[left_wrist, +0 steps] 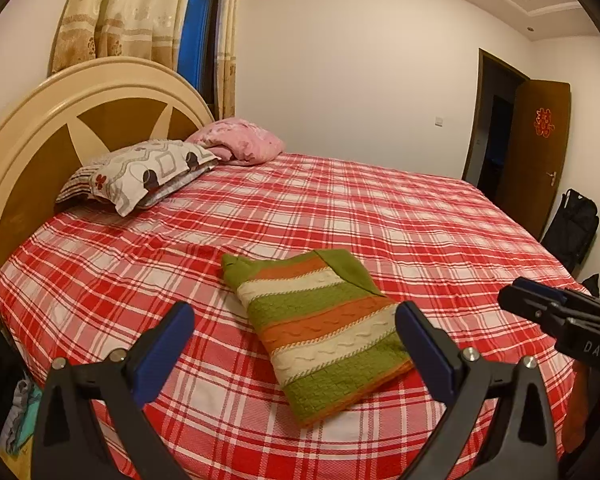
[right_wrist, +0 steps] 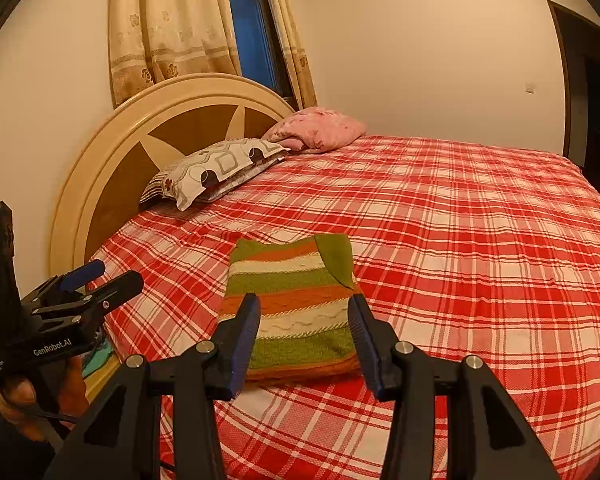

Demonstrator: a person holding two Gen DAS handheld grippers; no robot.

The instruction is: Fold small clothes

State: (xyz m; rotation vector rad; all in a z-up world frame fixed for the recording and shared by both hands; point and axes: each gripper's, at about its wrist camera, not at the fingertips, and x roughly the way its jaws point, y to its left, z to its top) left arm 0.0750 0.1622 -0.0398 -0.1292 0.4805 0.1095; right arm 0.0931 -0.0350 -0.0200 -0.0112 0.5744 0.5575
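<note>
A small knitted sweater [left_wrist: 320,328] with green, orange and cream stripes lies folded into a flat rectangle on the red plaid bed [left_wrist: 420,216]. It also shows in the right wrist view [right_wrist: 296,304]. My left gripper [left_wrist: 294,312] is open and empty, held above the bed in front of the sweater's near edge. It shows from the side in the right wrist view [right_wrist: 108,276]. My right gripper [right_wrist: 304,304] is open and empty, its jaws framing the sweater's near end from above. It shows at the right in the left wrist view [left_wrist: 516,292].
A patterned pillow [left_wrist: 140,176] and a pink pillow [left_wrist: 240,140] lie by the round headboard [left_wrist: 40,128]. Curtains and a window stand behind. An open brown door [left_wrist: 536,152] and a black bag [left_wrist: 572,228] are at the far right. Clothes lie on the floor [left_wrist: 20,412].
</note>
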